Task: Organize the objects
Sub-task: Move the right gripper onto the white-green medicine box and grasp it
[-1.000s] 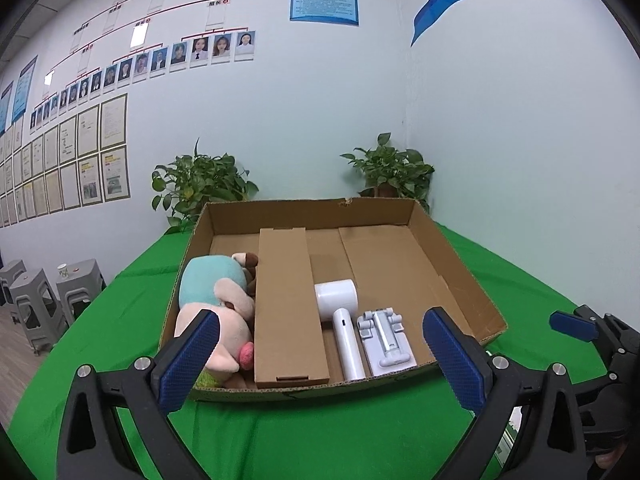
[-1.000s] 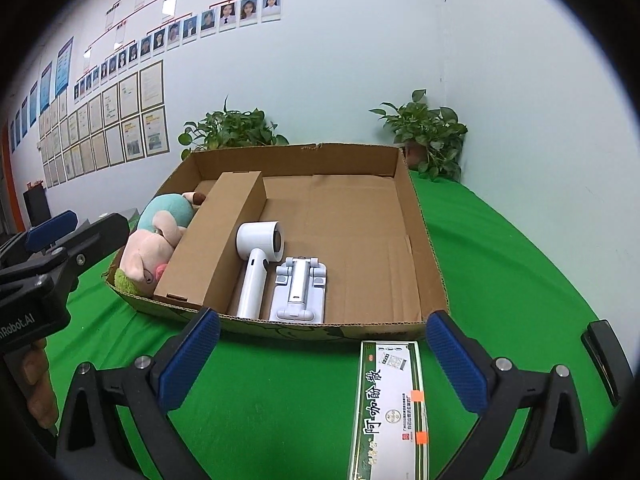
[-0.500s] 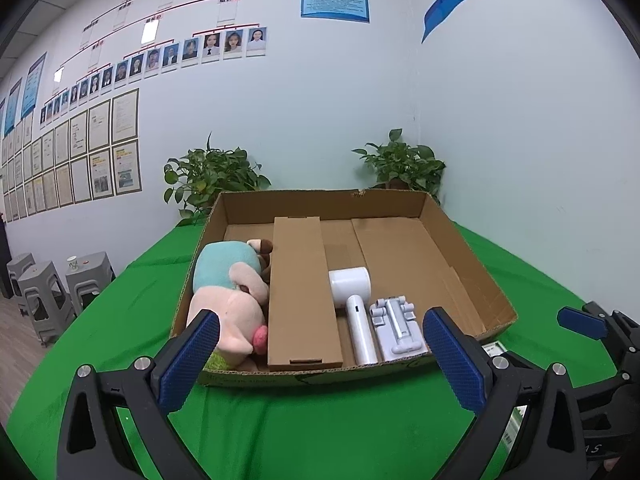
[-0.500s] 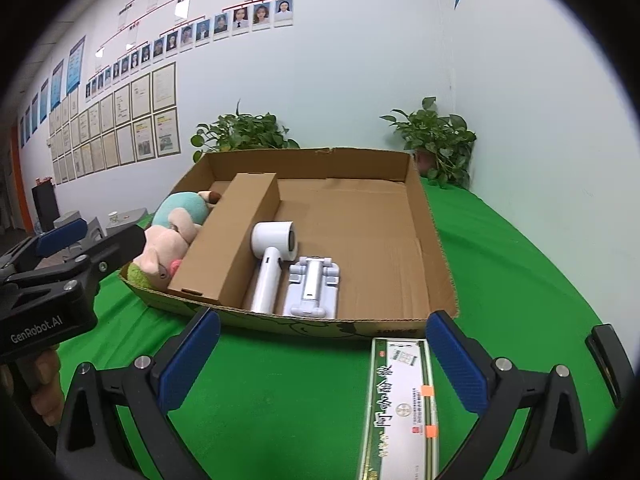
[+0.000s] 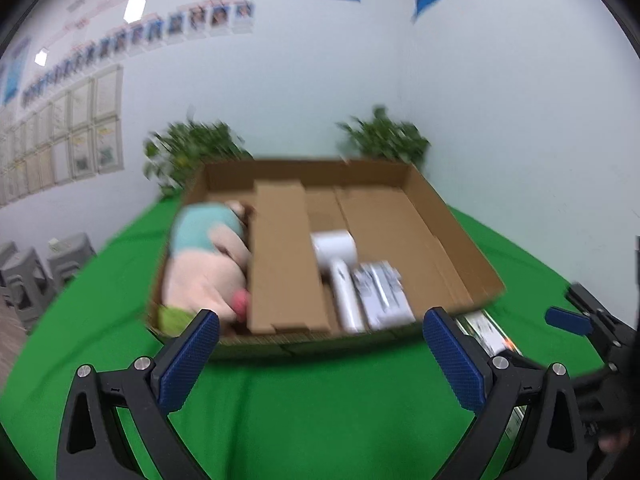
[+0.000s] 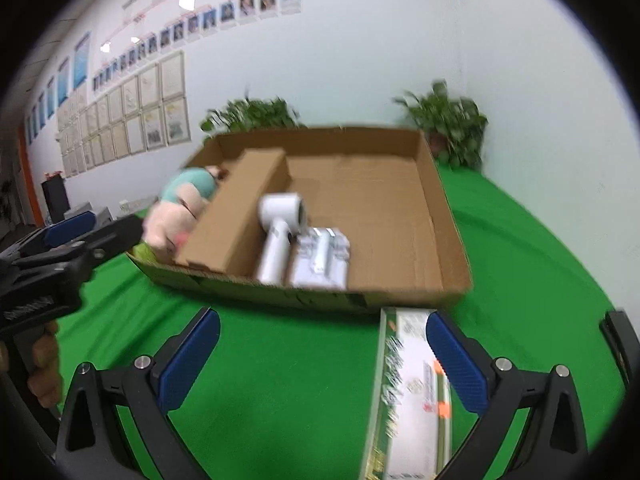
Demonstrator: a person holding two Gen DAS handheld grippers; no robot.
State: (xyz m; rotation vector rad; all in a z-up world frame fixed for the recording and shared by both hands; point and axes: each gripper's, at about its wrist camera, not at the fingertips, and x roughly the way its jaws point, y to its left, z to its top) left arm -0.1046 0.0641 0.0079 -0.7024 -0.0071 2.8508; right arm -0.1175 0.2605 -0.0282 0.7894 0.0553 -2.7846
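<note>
Right wrist view shows your right tongs spread wide and holding nothing, low over the green bench. A long green-and-white carton lies flat on the bench just outside the near wall of the cardboard tray. Its long axis runs away from you, toward the tray, and it sits to the right of centre between your fingers, its far end tucked under the right fingertip. Your right hand is clearly the nearer one; shift right to straddle the carton across its narrow width.

Left wrist view shows your left tongs equally wide and empty, facing the tray's near wall. Inside the tray, from left to right: a plush toy, a tall brown box, a white hair dryer and a white holder. The tray's right half is bare cardboard.

Compared with half a second ago, both views are motion-blurred and sit closer to the tray, and the carton has slid nearer the right finger.
</note>
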